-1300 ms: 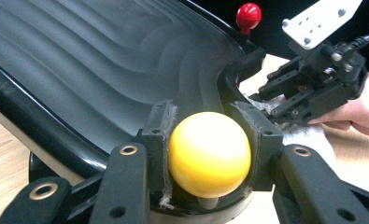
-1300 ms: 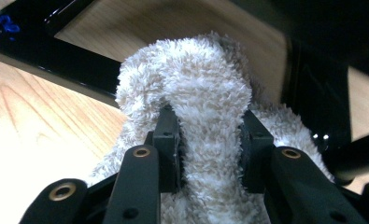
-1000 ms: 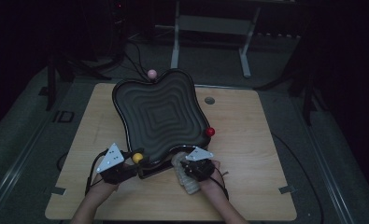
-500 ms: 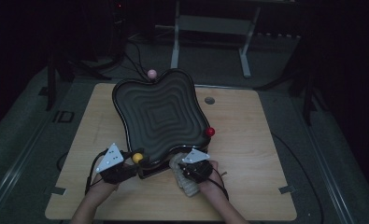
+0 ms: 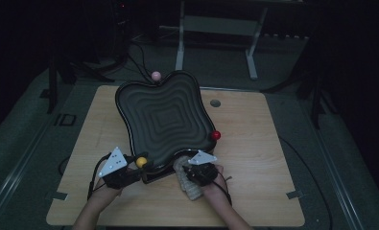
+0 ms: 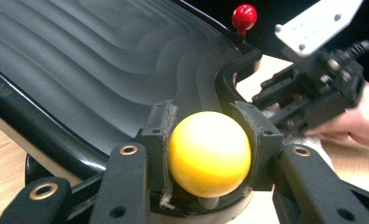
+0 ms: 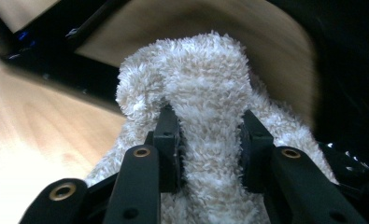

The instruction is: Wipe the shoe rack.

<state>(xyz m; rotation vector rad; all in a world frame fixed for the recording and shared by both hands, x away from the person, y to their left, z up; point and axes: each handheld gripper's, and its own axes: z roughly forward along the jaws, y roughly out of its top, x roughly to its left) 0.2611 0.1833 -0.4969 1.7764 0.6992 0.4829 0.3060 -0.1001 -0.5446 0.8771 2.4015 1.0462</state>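
A black tray (image 5: pixel 129 120) with wavy ridges stands tilted on the wooden table (image 5: pixel 254 158), its far side raised. Ball knobs stick out at its corners: pink (image 5: pixel 155 75) at the back, red (image 5: pixel 216 135) (image 6: pixel 244 16) at the right, yellow (image 5: pixel 141 162) (image 6: pixel 209 153) at the front left. My left gripper (image 5: pixel 138 166) (image 6: pixel 210 137) is shut on the yellow knob, one pad on each side. My right gripper (image 5: pixel 189 168) (image 7: pixel 209 135) is shut on a fluffy white cloth (image 5: pixel 192 189) (image 7: pixel 205 79), held against the tray's near edge. The tray's underside looms just beyond the cloth.
A round grommet hole (image 5: pixel 215 103) sits in the table behind the tray's right side. Metal stand legs (image 5: pixel 180 43) and cables lie on the dark floor beyond the far edge. Bare wood extends to the right of the tray.
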